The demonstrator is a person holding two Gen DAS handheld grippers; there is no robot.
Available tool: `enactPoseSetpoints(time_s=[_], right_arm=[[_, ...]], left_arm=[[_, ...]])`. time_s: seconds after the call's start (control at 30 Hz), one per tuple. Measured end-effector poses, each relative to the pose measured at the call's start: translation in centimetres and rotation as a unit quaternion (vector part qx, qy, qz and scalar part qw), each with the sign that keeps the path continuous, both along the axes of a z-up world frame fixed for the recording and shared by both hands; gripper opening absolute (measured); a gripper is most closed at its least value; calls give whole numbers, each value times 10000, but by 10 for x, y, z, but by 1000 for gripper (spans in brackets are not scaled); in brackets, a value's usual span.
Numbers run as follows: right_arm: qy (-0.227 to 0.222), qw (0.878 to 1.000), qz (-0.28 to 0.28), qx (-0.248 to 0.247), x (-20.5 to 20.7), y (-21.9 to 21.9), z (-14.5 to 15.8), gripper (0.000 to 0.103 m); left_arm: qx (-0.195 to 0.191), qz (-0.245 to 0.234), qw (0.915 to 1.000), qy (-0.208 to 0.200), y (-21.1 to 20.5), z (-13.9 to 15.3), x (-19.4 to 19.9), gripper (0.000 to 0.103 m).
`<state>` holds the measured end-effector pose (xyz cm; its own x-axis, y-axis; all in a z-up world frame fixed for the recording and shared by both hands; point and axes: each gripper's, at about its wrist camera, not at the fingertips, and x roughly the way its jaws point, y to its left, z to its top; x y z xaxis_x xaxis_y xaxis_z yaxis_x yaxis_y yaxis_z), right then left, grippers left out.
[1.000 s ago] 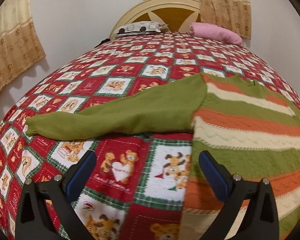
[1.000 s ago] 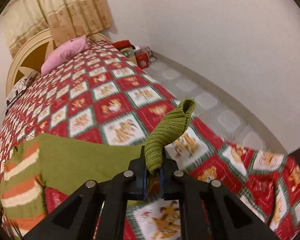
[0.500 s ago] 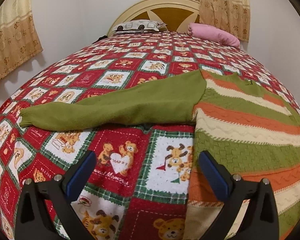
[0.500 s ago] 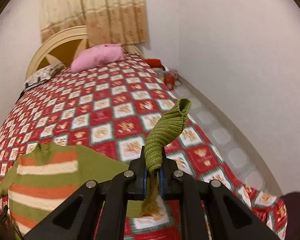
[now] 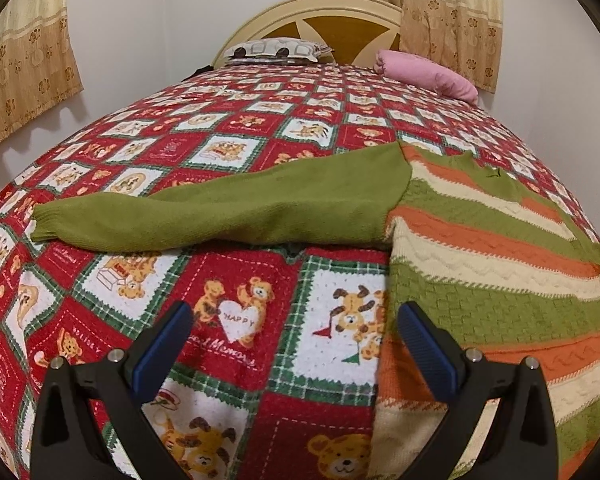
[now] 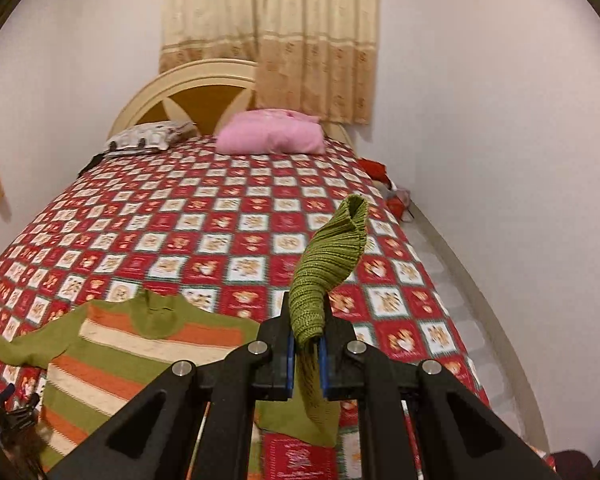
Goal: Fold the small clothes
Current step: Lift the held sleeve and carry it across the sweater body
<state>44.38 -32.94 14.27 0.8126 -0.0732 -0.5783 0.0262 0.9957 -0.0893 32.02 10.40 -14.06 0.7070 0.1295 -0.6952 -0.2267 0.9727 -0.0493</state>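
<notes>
**Sweater spread on bed, right sleeve lifted**

We see a bed under a red patchwork quilt. On its near end we find the striped sweater, lying flat. One green sleeve stretches out flat across the quilt. Our right gripper has its jaws clamped on the other sleeve's cuff, which stands raised above the quilt. Our left gripper hovers over the sweater's edge, jaws wide apart, holding nothing.

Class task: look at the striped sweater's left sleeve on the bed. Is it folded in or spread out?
Spread out. The green left sleeve lies flat across the quilt, extended away from the striped sweater, not folded over it.
</notes>
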Motion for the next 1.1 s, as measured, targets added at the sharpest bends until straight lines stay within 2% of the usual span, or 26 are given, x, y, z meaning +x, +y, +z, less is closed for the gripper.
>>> enactPoseSetpoints(time_s=[0.33,0.63,0.73,0.93,1.1], right_arm=[[-243,9966,720,-324,3,81,23,8],[-293,9895,1351,-414,6,150,15,8],[-243,9860,1598,-420,7,179,0,8],[47,9765,2102,-477,10,248,-62,8],[345,9653,2456,-811,10,303,-141,8]], left_arm=[[-167,75,9998,49,6,-3,0,103],[-277,68,9996,23,8,-4,-1,103],[-337,98,9994,23,10,-5,-1,103],[-281,143,9995,-19,9,-5,-3,103],[-224,159,9996,-9,9,-5,-3,103]])
